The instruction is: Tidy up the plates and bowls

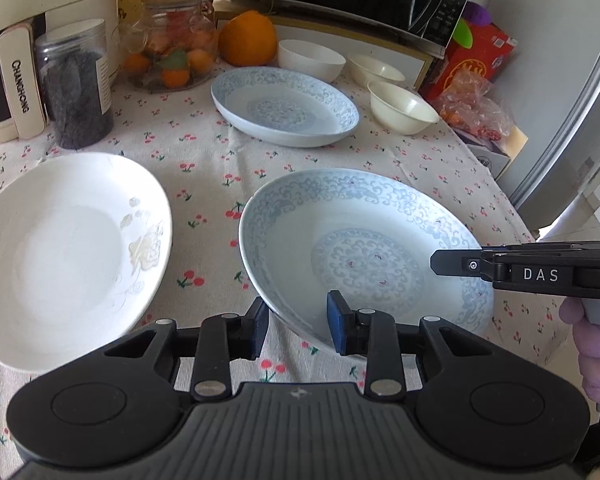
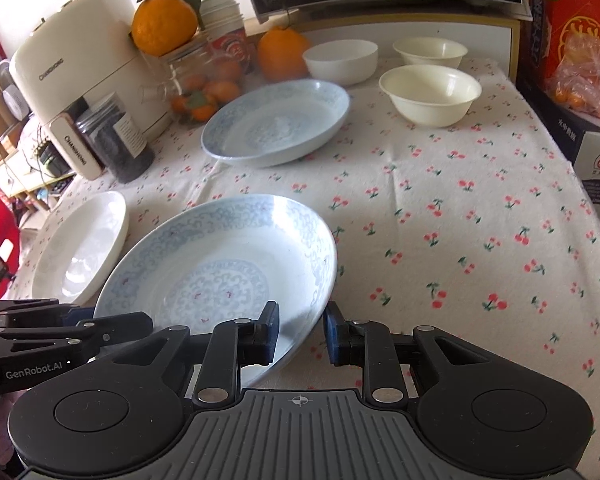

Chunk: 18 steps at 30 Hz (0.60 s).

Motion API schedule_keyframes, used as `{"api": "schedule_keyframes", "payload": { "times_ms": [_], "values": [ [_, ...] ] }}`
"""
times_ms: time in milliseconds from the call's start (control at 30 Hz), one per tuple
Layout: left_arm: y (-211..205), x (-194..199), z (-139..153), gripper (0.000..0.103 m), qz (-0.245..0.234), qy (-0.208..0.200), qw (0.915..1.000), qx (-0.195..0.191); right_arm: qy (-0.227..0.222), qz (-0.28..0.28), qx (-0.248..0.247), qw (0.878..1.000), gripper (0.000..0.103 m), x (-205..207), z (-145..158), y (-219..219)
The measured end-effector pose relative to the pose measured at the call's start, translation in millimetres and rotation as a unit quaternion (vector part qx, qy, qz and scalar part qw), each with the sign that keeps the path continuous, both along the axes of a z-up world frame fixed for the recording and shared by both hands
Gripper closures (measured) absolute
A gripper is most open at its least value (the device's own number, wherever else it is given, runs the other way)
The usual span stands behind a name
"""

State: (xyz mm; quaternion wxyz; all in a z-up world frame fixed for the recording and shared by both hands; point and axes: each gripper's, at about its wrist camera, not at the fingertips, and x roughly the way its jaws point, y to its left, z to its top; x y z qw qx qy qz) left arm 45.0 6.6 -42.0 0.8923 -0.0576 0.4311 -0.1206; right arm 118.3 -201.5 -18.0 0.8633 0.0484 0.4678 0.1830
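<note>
Blue plate (image 1: 364, 248) rim between open fingers (image 1: 342, 326)

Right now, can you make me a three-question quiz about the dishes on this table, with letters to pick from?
1. Where is the white plate?
A. left of the near blue plate
B. on top of the far blue plate
C. inside a bowl

2. How many small bowls stand at the back?
A. one
B. three
C. five

3. What is the near blue plate doing?
A. lying flat
B. turned upside down
C. tilted, rim between both grippers' fingers

Answers: 1 A, it sits alone on the cloth to the left. 2 B, bowls and. 3 C, the left hand-held gripper and right hand-held gripper each straddle its rim, and its near edge is off the cloth.
</note>
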Motion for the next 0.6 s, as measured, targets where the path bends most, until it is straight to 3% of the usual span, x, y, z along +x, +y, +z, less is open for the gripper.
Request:
{"api": "schedule_keyframes", "payload": {
  "times_ms": [200,600],
  "values": [
    [-10,9,4,0.074,-0.001,-0.027,0.9995,0.019,-0.003,-0.015,-0.004,1.000,0.079,14,4,-4],
    [-34,29,-3,0.074,0.000,-0.017,0.9997,0.017,0.009,-0.055,-0.030,0.998,0.079,38,-3,-20]
  ]
}}
